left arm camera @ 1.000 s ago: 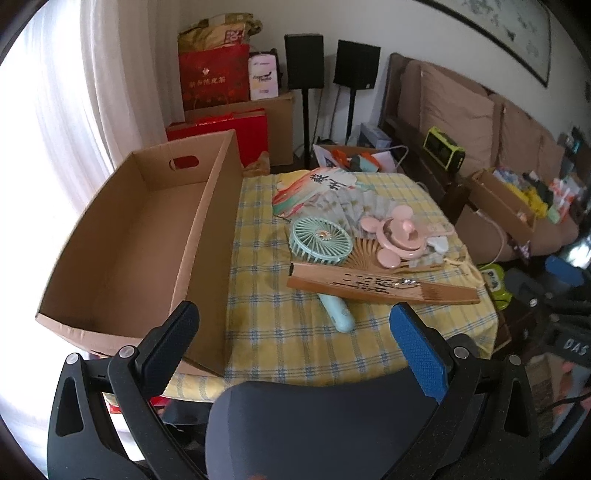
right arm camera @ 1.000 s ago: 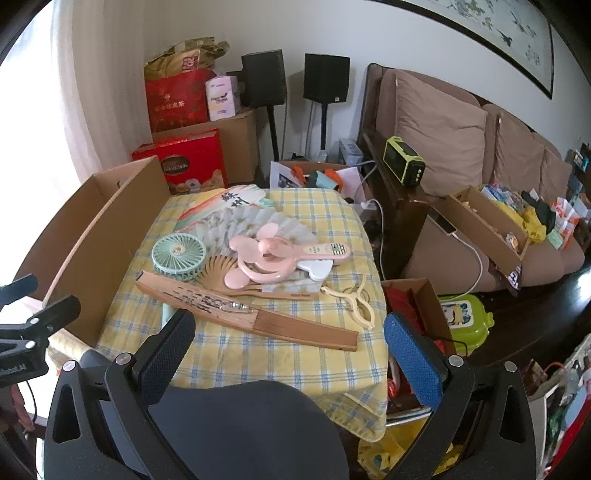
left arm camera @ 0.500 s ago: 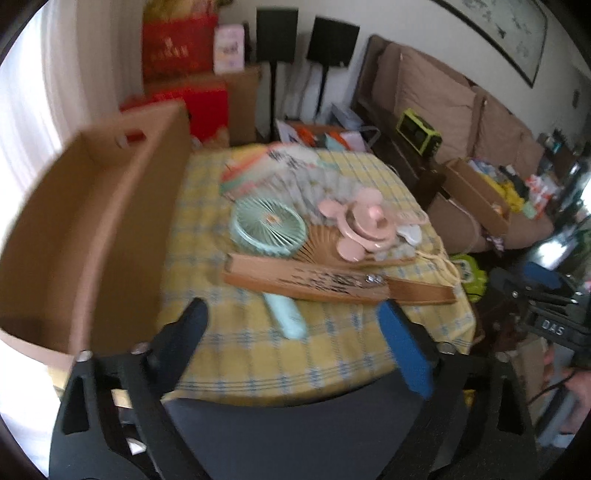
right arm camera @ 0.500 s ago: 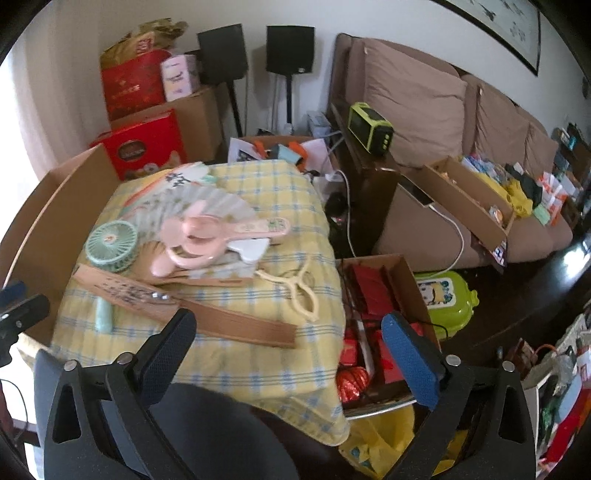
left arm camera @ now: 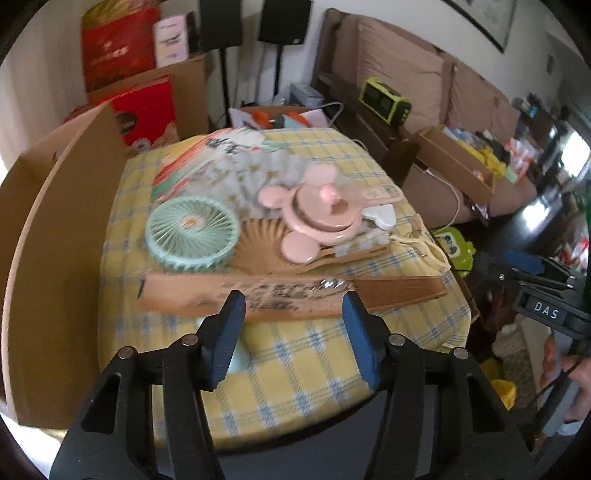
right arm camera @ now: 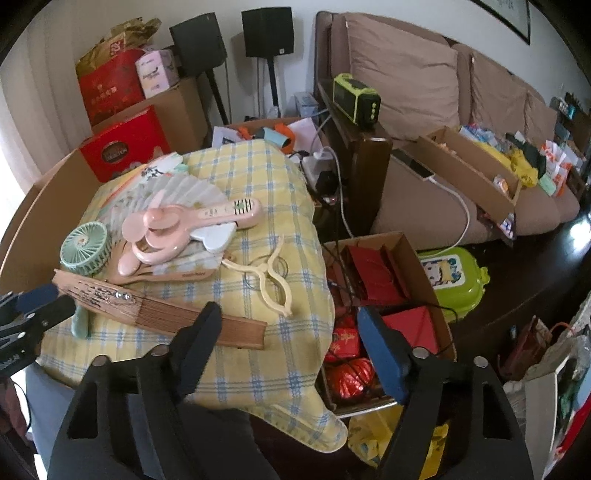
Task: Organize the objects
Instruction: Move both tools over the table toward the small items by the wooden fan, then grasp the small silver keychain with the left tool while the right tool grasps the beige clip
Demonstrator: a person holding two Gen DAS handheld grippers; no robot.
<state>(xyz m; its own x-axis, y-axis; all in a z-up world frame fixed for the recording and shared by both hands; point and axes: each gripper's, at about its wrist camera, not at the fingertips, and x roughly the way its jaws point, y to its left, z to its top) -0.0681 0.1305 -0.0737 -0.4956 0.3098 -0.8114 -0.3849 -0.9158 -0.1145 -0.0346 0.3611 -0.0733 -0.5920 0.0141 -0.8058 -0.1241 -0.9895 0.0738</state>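
A folded wooden fan lies across the front of the yellow checked tablecloth. Behind it sit a mint handheld fan, a pink mouse-eared fan, open paper fans and a cream fan frame. My left gripper is open, its fingertips just short of the wooden fan. My right gripper is open and empty over the table's front right edge. A large open cardboard box stands at the left.
A box of red packets and a green case sit on the floor right of the table. A sofa with a cardboard tray lies behind. Red gift boxes and speakers stand at the back.
Both grippers' jaws have narrowed. My left gripper has moved forward and right, close to the wooden fan. My right gripper has swung right toward the table's edge.
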